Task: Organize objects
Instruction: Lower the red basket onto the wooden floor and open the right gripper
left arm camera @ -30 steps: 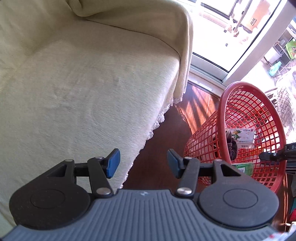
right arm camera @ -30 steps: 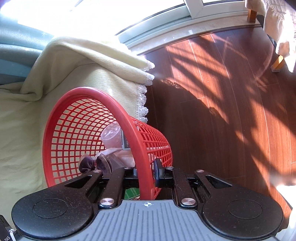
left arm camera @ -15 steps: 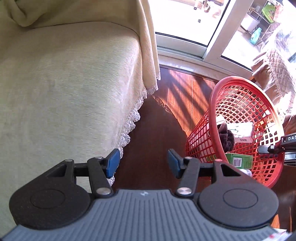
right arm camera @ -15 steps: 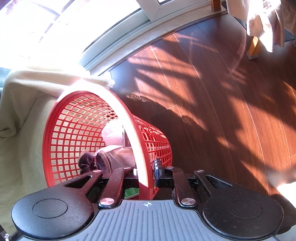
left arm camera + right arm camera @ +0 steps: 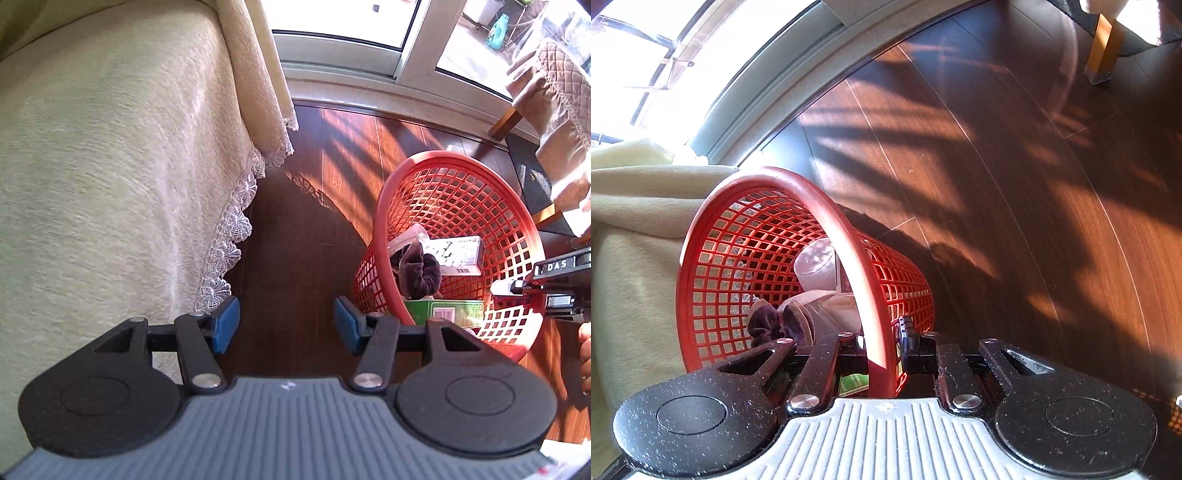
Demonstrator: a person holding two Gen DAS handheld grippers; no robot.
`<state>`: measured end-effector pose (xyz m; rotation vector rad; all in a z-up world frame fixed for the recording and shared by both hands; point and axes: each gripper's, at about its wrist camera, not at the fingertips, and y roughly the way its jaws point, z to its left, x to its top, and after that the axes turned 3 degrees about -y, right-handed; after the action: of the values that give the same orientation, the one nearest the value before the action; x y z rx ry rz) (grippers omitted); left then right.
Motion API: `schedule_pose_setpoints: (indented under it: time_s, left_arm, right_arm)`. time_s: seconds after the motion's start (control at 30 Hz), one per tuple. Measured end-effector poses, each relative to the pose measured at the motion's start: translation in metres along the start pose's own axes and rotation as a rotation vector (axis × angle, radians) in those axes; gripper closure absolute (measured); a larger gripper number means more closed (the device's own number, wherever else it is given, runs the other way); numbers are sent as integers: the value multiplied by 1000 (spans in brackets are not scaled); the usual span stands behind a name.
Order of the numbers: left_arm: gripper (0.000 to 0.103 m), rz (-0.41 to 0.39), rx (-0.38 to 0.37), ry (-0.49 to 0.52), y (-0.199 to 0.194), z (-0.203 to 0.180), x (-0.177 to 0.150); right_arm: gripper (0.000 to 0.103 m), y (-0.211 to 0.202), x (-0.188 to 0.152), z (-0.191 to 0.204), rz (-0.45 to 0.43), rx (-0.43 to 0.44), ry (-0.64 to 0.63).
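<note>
A red mesh basket (image 5: 517,206) (image 5: 713,229) hangs tilted above the dark wood floor, its rim clamped by my right gripper (image 5: 882,349), which is shut on it. Inside lie a dark velvet scrunchie (image 5: 419,267) (image 5: 764,325), a white carton (image 5: 458,251), a green box (image 5: 443,312) and a clear plastic lid (image 5: 816,266). My left gripper (image 5: 286,326) is open and holds nothing; it hovers over the floor between the sofa and the basket. The right gripper shows at the far right edge of the left wrist view.
A sofa under a cream lace-trimmed cover (image 5: 110,177) (image 5: 631,266) fills the left side. A sliding glass door and its sill (image 5: 351,55) stand beyond. A chair with a quilted brown cover (image 5: 554,96) and wooden legs (image 5: 1102,48) stands to the right. A hand (image 5: 585,350) shows at the edge.
The basket, held by my right gripper, has swung away from the sofa and out over the wood floor. My left gripper has moved right off the sofa seat to the floor gap, still open.
</note>
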<state>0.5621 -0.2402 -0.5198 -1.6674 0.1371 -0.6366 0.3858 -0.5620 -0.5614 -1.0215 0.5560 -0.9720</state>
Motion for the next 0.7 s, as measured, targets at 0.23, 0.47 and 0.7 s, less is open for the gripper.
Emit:
schedule_pose_setpoints:
  time_s: [0.23, 0.47, 0.7]
  left_arm:
    - [51, 10, 11, 19, 42, -8, 2]
    - [51, 13, 39, 21, 76, -6, 2]
    - [51, 25, 56, 16, 88, 0, -1]
  right_arm:
    - [93, 58, 12, -22, -4, 13, 2]
    - [88, 104, 18, -33, -23, 55, -34]
    - [78, 125, 14, -41, -47, -25, -71]
